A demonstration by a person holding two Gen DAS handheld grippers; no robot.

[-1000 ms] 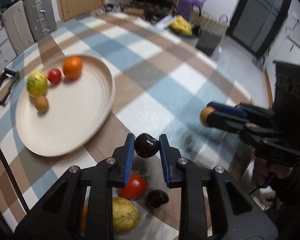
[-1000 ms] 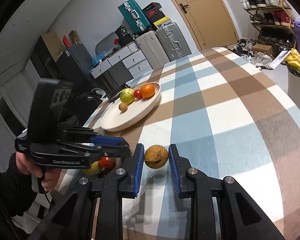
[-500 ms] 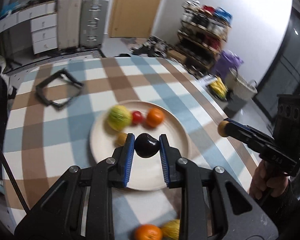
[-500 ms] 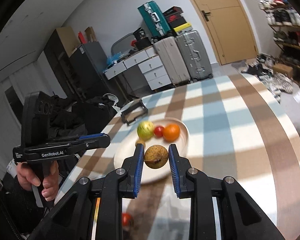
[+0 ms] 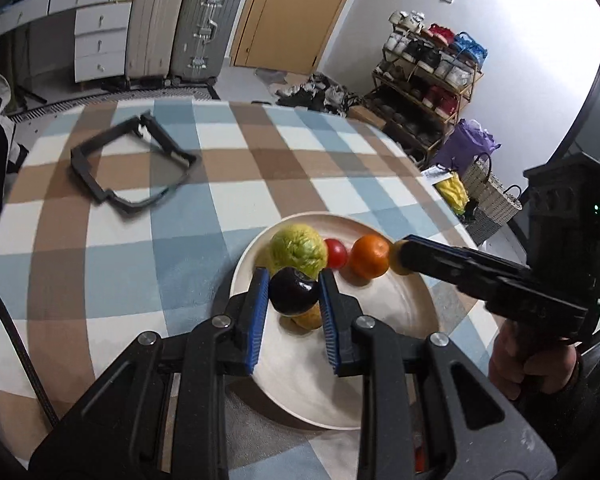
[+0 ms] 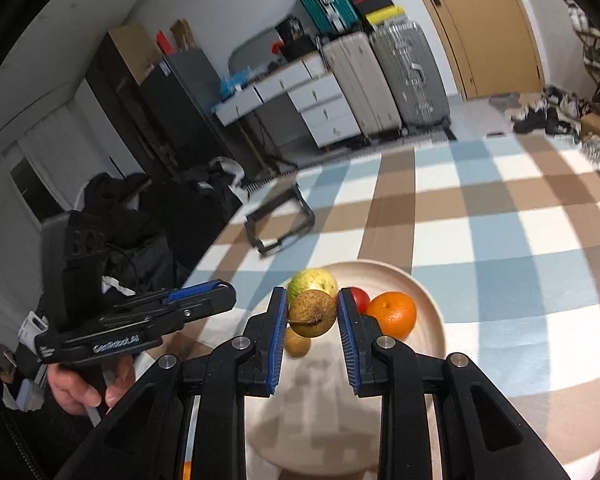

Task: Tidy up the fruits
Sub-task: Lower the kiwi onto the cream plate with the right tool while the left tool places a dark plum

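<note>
Dark purple fruit point(image 5: 294, 293) clamped tight between the blue pads of the left gripper point(image 5: 294, 294), held above the near side of the cream plate point(image 5: 404, 320). Brown russet fruit point(image 6: 313, 313) pinched likewise in the right gripper point(image 6: 313, 314), up over the same plate. On the plate: a yellow-green fruit point(image 5: 298, 249), a small red one point(image 5: 336, 253) just beside it, an orange point(image 5: 369, 257) next along, and a small brown fruit point(image 6: 297, 343) lying under the held ones. A hand point(image 5: 534, 364) wrapped round the right gripper's handle at the right edge. Further out, a black open frame point(image 5: 134, 166) flat on the blue, brown and white checked tablecloth point(image 5: 132, 248). Beyond the table, grey suitcases point(image 5: 180, 26), a white drawer unit point(image 5: 98, 42), a wooden door point(image 5: 296, 12), a loaded shoe rack point(image 5: 432, 76).
</note>
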